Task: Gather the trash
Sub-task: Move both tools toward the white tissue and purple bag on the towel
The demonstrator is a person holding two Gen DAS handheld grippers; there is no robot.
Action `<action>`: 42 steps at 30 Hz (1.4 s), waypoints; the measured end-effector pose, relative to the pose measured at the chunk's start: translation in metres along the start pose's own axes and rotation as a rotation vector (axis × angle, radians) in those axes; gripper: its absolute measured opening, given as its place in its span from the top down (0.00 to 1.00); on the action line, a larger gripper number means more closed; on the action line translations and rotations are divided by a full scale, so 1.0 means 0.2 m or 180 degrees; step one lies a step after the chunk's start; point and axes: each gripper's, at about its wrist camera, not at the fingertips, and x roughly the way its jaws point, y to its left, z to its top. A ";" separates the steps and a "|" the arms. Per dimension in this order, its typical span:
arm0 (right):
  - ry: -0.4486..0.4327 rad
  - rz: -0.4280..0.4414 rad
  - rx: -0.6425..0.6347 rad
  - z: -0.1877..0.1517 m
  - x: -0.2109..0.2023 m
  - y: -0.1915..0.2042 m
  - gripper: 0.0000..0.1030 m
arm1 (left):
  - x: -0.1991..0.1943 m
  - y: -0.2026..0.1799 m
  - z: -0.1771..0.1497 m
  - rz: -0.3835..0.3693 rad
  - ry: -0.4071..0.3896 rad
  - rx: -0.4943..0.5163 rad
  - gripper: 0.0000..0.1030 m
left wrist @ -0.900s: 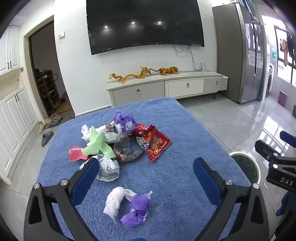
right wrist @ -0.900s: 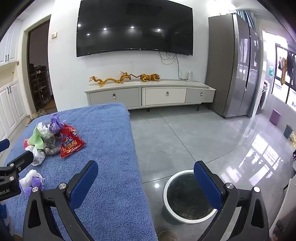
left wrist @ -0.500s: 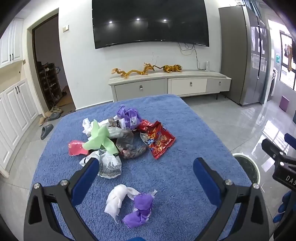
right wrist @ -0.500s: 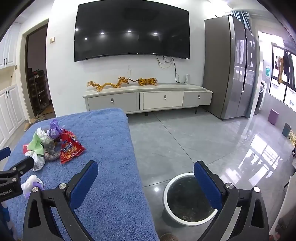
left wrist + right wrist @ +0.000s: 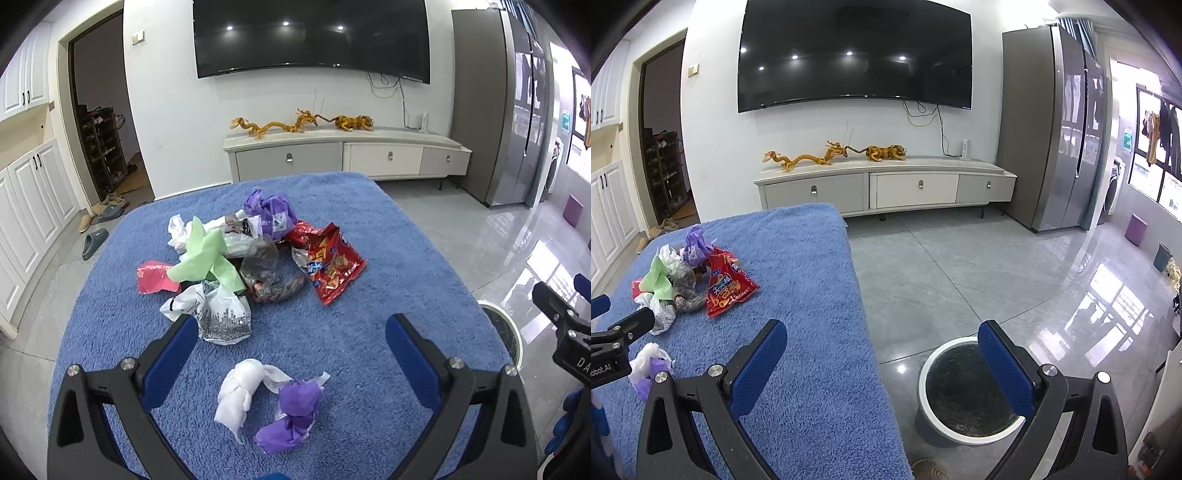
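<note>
A heap of trash lies on the blue towel-covered table (image 5: 351, 229): a red snack bag (image 5: 330, 264), a green wrapper (image 5: 203, 262), a purple bag (image 5: 271, 214), a pink packet (image 5: 153, 277) and a grey-printed white bag (image 5: 218, 314). Closer in sit a white wad (image 5: 238, 393) and a purple wad (image 5: 291, 413). My left gripper (image 5: 291, 336) hangs open just above and in front of those two wads, nothing between its fingers. My right gripper (image 5: 882, 347) is open over the table's right edge, with the white-rimmed trash bin (image 5: 967, 391) on the floor below it.
A low TV cabinet (image 5: 343, 155) with golden dragon figures stands at the far wall under a large TV (image 5: 310, 37). A grey fridge (image 5: 1052, 129) is at the right. White cupboards (image 5: 26, 206) and slippers (image 5: 94, 242) lie left. Glossy tiled floor surrounds the table.
Both views have shifted slightly: the trash heap and the two wads sit a little further right and lower in the left wrist view. Both grippers stay open and empty.
</note>
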 end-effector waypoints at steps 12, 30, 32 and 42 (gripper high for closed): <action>0.0035 0.0023 -0.0025 0.01 0.01 0.01 0.00 | 0.07 0.01 0.00 0.0297 0.0220 0.0098 0.01; -0.0017 0.0030 -0.0123 0.03 -0.03 0.05 0.00 | 0.01 0.08 0.03 0.0167 0.0115 -0.0035 0.01; -0.0068 0.0043 -0.0100 0.03 -0.04 0.05 0.00 | 0.01 0.09 0.03 0.0156 0.0113 -0.0024 0.01; -0.0215 0.0191 -0.0038 0.05 -0.07 0.05 0.00 | 0.00 0.17 0.05 0.0133 0.0107 -0.0125 0.01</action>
